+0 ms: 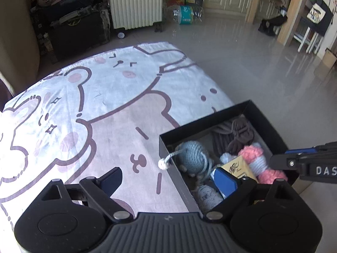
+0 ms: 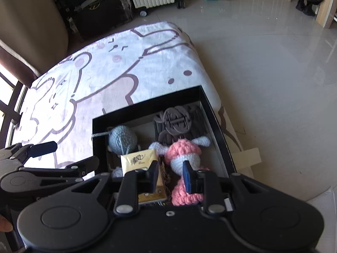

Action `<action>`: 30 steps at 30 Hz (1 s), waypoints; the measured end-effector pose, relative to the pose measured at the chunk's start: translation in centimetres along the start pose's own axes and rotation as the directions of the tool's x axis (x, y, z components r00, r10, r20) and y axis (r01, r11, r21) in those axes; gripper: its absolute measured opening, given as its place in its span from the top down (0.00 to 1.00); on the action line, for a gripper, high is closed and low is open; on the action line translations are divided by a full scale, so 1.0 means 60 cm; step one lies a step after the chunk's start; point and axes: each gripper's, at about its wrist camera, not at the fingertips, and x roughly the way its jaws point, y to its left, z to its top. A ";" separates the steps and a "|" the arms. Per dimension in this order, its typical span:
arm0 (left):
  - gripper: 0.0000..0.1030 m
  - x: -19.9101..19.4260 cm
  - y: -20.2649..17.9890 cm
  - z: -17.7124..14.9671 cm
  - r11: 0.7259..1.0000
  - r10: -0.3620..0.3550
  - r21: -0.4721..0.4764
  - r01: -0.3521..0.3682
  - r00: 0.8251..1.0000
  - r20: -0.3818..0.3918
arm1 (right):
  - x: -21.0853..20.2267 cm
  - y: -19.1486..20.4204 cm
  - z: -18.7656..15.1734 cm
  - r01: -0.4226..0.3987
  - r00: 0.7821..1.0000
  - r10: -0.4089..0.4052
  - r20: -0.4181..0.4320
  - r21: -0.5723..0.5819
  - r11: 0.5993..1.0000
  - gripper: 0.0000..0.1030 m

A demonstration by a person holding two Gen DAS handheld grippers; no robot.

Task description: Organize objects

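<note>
An open black box (image 1: 202, 124) (image 2: 147, 103) sits at the right edge of a cartoon-print blanket (image 1: 105, 105). It holds a blue crochet toy (image 1: 193, 156) (image 2: 123, 137), a pink and white crochet toy (image 1: 254, 156) (image 2: 183, 149), a beige card pack (image 1: 238, 166) (image 2: 140, 160) and brown hair clips (image 1: 231, 135) (image 2: 177, 120). My right gripper (image 2: 170, 175) hovers over the box's near end, just above the pink toy. Its jaws stand a narrow gap apart with nothing pinched. My left gripper (image 1: 168, 179) (image 2: 69, 156) is wide open and empty, straddling the box's left wall.
Grey tiled floor (image 1: 252, 67) lies to the right of the blanket and beyond it. Further back are a white radiator on wheels (image 1: 134, 2), a pack of water bottles (image 1: 187, 14), dark bags (image 1: 78, 31) and a wooden table leg (image 1: 290, 16). A curtain (image 2: 31, 31) hangs at the left.
</note>
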 end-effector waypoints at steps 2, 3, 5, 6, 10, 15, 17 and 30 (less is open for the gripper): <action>0.08 -0.016 0.006 0.002 1.000 -0.002 -0.015 0.002 1.000 0.020 | -0.010 0.005 -0.001 0.009 1.000 -0.009 0.019 -0.007 1.000 0.73; 0.08 -0.024 0.010 0.003 1.000 -0.004 -0.025 0.004 1.000 0.027 | -0.014 0.007 -0.001 0.016 1.000 -0.016 0.025 -0.009 1.000 0.73; 0.07 -0.038 0.016 0.003 0.999 -0.005 -0.039 0.006 0.999 0.035 | -0.023 0.011 -0.002 0.029 0.999 -0.029 0.036 -0.011 1.000 0.72; 0.07 -0.043 0.019 0.003 0.999 -0.004 -0.042 0.005 0.999 0.038 | -0.027 0.013 -0.002 0.034 0.999 -0.033 0.042 -0.012 0.999 0.72; 0.06 -0.066 0.029 0.001 0.998 0.018 -0.054 -0.015 0.999 0.047 | -0.049 0.018 -0.006 0.048 0.996 -0.047 0.070 -0.013 0.999 0.70; 0.03 -0.093 0.041 -0.005 0.997 0.059 -0.060 -0.056 0.997 0.049 | -0.076 0.031 -0.016 0.070 0.992 -0.066 0.103 -0.036 0.997 0.63; 0.03 -0.101 0.044 -0.009 0.996 0.066 -0.056 -0.064 0.997 0.047 | -0.085 0.034 -0.020 0.078 0.991 -0.072 0.113 -0.042 0.996 0.60; 0.00 -0.136 0.064 -0.028 0.994 0.097 -0.060 -0.095 0.995 0.037 | -0.124 0.052 -0.048 0.148 0.975 -0.132 0.177 -0.083 0.985 0.30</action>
